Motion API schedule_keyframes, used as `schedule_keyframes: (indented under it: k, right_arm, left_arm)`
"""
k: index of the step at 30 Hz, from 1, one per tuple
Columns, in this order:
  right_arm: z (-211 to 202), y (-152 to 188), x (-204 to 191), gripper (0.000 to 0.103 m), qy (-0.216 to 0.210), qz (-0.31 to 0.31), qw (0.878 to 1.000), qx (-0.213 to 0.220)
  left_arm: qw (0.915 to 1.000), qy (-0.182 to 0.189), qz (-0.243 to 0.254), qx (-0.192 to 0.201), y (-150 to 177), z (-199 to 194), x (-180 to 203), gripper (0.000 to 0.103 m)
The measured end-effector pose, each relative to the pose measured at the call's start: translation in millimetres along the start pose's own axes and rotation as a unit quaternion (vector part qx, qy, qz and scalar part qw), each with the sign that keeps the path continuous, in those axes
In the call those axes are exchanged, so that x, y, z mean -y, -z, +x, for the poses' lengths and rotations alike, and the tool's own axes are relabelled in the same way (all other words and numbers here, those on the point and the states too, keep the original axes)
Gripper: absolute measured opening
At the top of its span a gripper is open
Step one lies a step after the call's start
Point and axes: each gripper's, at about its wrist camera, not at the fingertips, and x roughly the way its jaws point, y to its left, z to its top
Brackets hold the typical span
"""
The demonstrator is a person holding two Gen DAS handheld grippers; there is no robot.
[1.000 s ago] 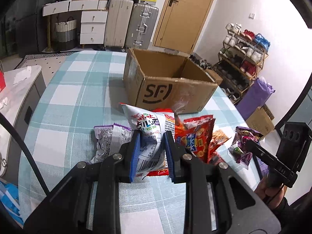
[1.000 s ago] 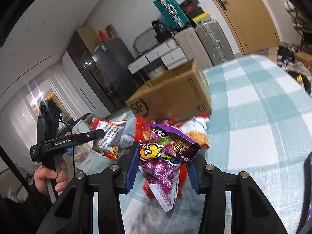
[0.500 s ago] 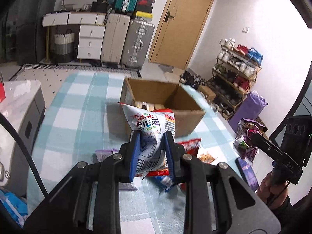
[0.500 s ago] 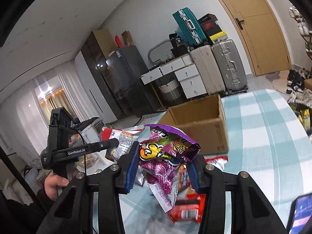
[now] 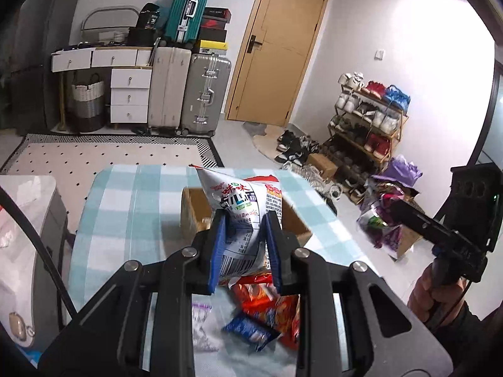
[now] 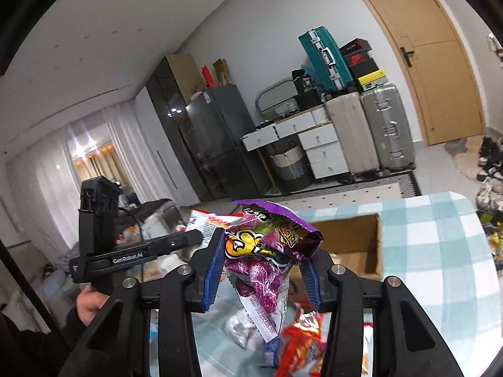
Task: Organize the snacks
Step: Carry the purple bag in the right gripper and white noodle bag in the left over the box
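Left gripper [image 5: 244, 248] clamped on white noodle packet [image 5: 242, 216], right gripper [image 6: 262, 271] clamped on crumpled purple snack bag [image 6: 267, 251], both lifted above checked table [image 5: 125, 207] with open cardboard box [image 6: 352, 245] ahead and below. Risk: thin foil sliding from the pads mid-carry, or release too early, landing on the box rim or among red packets [image 5: 270, 308] below. Possible collision between grippers over the box opening.

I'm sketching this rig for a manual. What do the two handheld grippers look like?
Both are matte black, angular frames with silver bolts and blue ribbed finger pads. The left gripper bears white "GenRobot.AI" lettering and a pistol handle; the right gripper looks the same. A black cable trails left. Dark sleeves.
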Motion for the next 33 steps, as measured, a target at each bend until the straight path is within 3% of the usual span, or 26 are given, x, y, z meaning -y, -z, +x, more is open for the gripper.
schedule_keyframes:
  k: [7,16,23,33]
  right_arm:
    - [28,-53,4,0.045,0.016,-0.013,1.000,-0.017]
    - [84,-83,17,0.045,0.053,-0.045,0.996,-0.051]
    - [124,-79,49,0.045,0.080,-0.040,0.993,-0.081]
    - [164,-41,94,0.045,0.093,-0.012,0.986,-0.137]
  left_arm:
    - [1.0000,0.006,0.001,0.001,-53,21,6,0.022]
    - [0.9997,0.009,-0.002,-0.024,-99,94,24,0.022]
    - [0.9972,0.003,-0.006,-0.074,-90,162,15,0.022]
    - [0.9923,-0.002,-0.021,-0.122,-44,241,-19,0.022]
